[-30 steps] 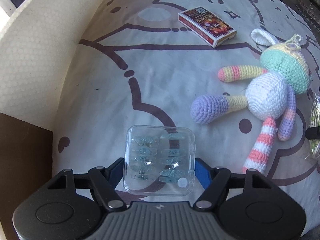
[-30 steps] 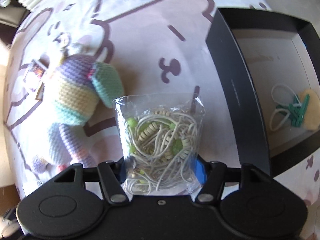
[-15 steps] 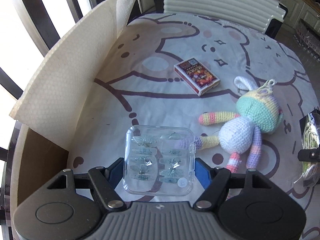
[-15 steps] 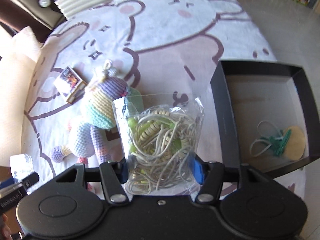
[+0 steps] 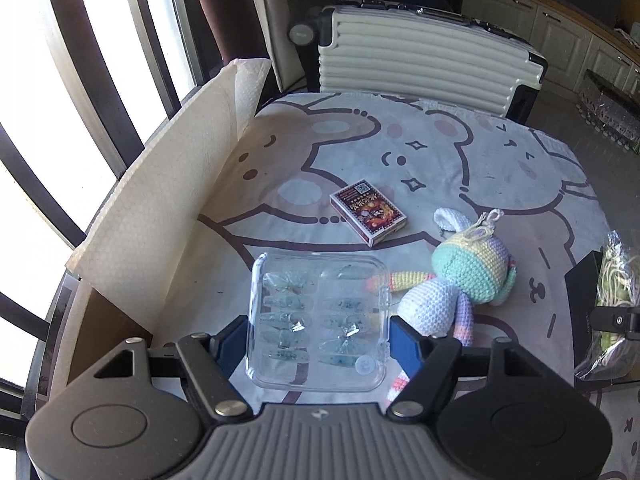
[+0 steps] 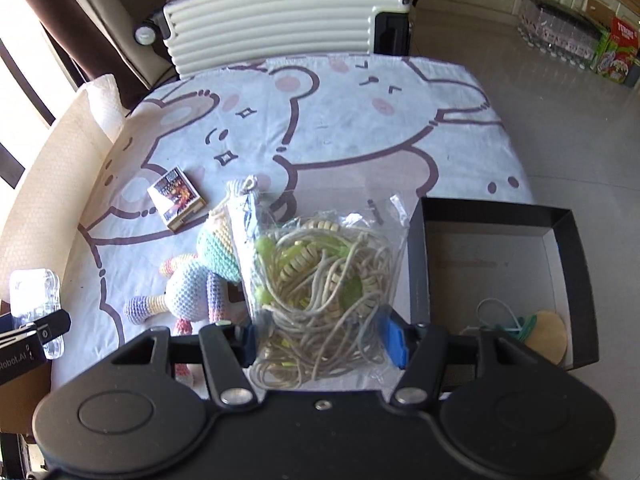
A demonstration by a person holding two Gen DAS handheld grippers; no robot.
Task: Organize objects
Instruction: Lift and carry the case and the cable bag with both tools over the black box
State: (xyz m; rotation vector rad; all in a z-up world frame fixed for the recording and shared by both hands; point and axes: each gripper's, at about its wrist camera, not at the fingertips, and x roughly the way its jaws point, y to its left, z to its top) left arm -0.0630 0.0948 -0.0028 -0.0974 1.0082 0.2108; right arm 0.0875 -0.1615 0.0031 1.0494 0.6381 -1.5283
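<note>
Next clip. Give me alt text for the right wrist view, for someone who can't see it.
The right gripper is shut on a clear bag of coiled cords, held above a table with a cartoon-print cloth. To the right sits an open black box; to the left lie a crocheted toy and a small card box.

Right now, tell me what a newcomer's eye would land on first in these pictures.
Each tool holds a see-through item: the left tool clamps a clear plastic case, and the right tool clamps a clear bag of tangled cord. Between them, a pastel crocheted doll lies on the cartoon-print tablecloth, with a small printed box just beyond it. A black open box sits to the right.
</note>
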